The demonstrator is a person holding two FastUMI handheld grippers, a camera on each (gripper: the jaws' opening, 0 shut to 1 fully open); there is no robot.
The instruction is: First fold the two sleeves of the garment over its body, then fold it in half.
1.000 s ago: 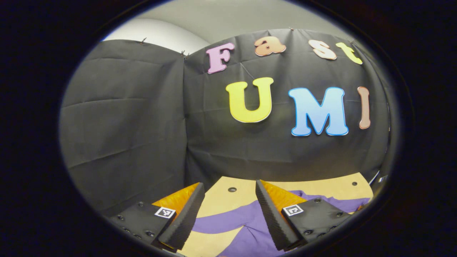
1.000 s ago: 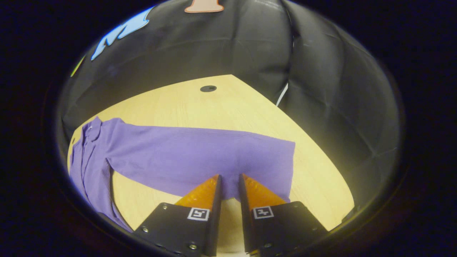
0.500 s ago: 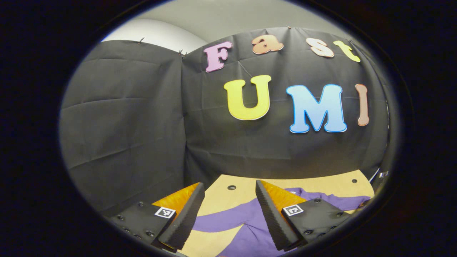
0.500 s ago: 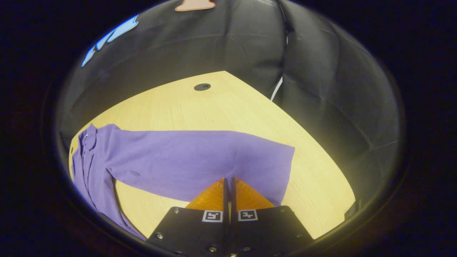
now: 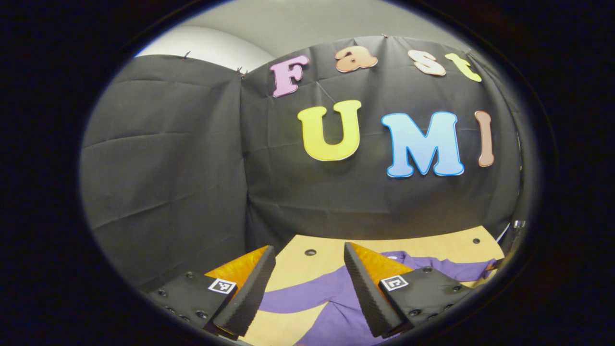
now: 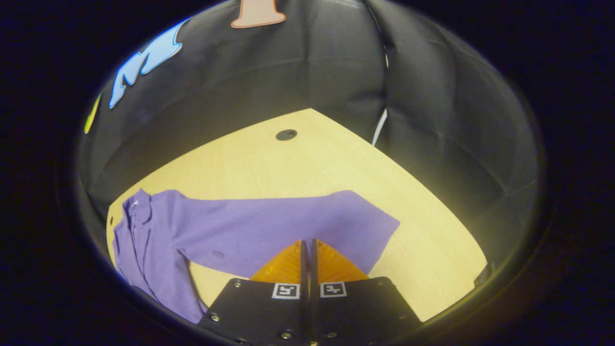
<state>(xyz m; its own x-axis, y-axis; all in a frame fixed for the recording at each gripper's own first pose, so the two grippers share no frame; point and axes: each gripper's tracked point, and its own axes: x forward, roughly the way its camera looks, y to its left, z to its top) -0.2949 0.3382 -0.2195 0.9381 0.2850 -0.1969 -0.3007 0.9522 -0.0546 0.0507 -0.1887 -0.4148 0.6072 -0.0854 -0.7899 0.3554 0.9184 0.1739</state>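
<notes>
The right tool (image 6: 307, 252) is pinching the near edge of a purple sleeve (image 6: 269, 228), its two fingers pressed together with only a sliver of a gap and the cloth caught between them. The sleeve is running long and flat across the pale wooden counter (image 6: 307, 163) in the right gripper view, its cuff end lying to the right of the tool and its shoulder end trailing away to the left, where the bunched body of the garment (image 6: 144, 250) is lying. The fold, by this layout, is calling for a carry leftward along the sleeve's long axis, toward that body. The left tool (image 5: 305, 283) is hanging above the counter with its fingers spread wide and nothing between them; below and beyond it the other sleeve (image 5: 307, 294) is curving across the wood, with more of the garment under its right finger. The right tool is the one already placed for the first fold. Behind both, the booth's black cloth wall (image 5: 168, 168) is closing off the far side.
</notes>
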